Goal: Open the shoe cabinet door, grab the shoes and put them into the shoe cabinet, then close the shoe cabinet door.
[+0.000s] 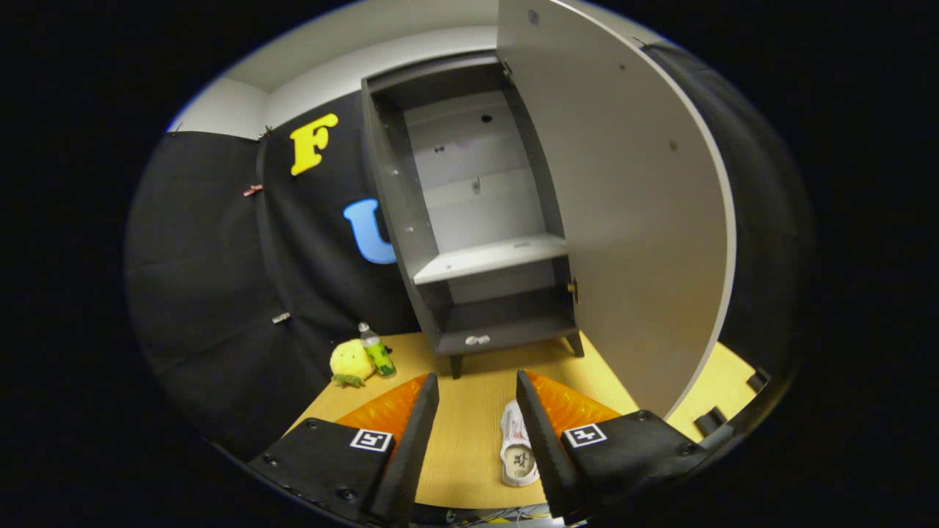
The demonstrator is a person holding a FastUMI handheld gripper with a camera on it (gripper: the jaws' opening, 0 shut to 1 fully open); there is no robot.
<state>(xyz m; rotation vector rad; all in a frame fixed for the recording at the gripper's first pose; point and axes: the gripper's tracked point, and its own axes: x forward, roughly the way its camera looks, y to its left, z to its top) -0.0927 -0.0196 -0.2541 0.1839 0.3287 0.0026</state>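
Gripper [477, 411] open, holding nothing.
White shoe [516, 447] lies lengthwise between its fingers, pointing toward the shoe cabinet [484, 220], door [631, 205] open.

Open shoe cabinet [469, 220] at 12 o'clock, 1 shoe on the floor by the fingers.

The gripper [477, 396] hangs with its 2 fingers spread apart, holding nothing. A white shoe [516, 446] lies on the wooden floor [462, 440] between them, close against the right finger. The cabinet door [631, 213] stands swung wide at 2 o'clock. A yellow plush toy [351, 362] and a green bottle [377, 350] sit together at 10 o'clock.
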